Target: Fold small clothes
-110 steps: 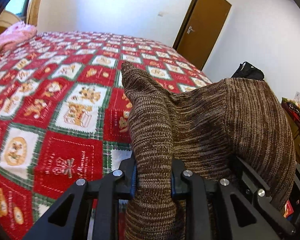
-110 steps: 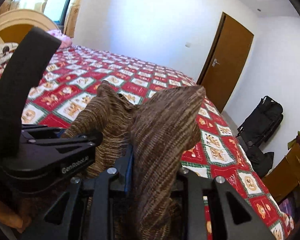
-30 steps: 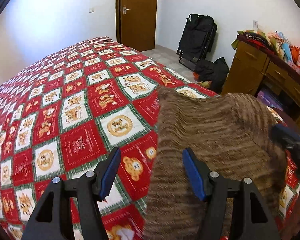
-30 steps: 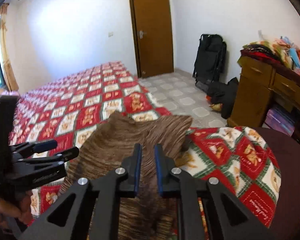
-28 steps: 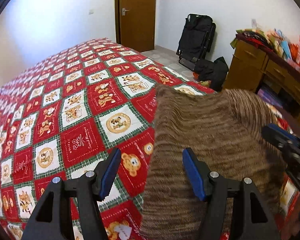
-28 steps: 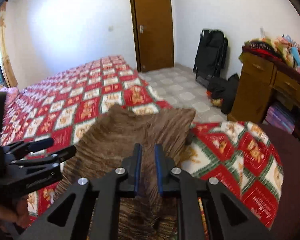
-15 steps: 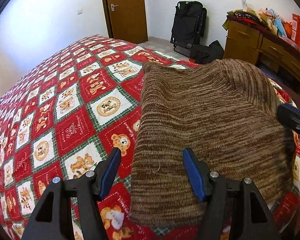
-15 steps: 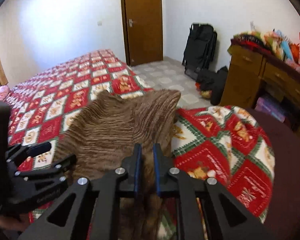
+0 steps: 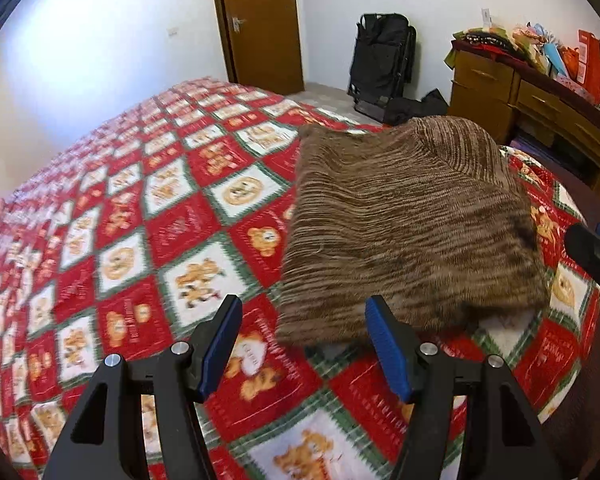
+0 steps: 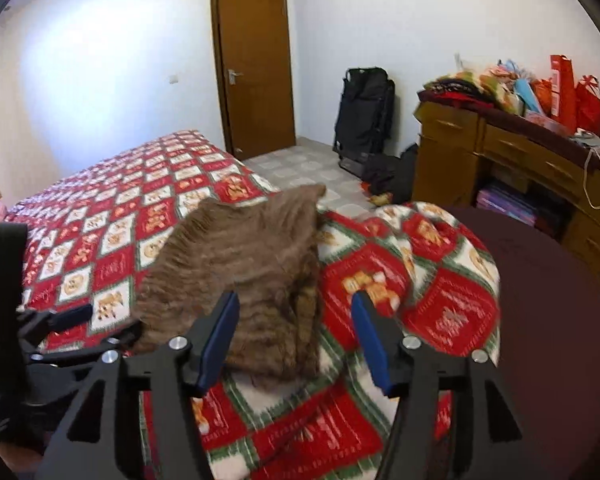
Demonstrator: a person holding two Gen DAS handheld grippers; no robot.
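Note:
A folded brown knitted garment (image 9: 408, 232) lies flat on the red, white and green patterned bedspread (image 9: 148, 208) near the bed's corner. My left gripper (image 9: 302, 328) is open and empty, just in front of the garment's near edge. My right gripper (image 10: 294, 320) is open and empty, with the garment (image 10: 244, 264) lying just ahead of its jaws. The right gripper's tip (image 9: 592, 252) shows at the right edge of the left wrist view. The left gripper (image 10: 60, 328) shows at the lower left of the right wrist view.
A brown door (image 10: 256, 68) stands behind the bed. A black folded bag (image 10: 364, 116) leans on the far wall. A wooden dresser (image 10: 512, 168) piled with clothes and bags is at right. The bedspread's corner (image 10: 440, 272) is bunched over a dark maroon surface (image 10: 556, 320).
My right gripper has opened and let go of the garment, which now lies flat on the bed. Both grippers have pulled back from it. The left gripper stayed open.

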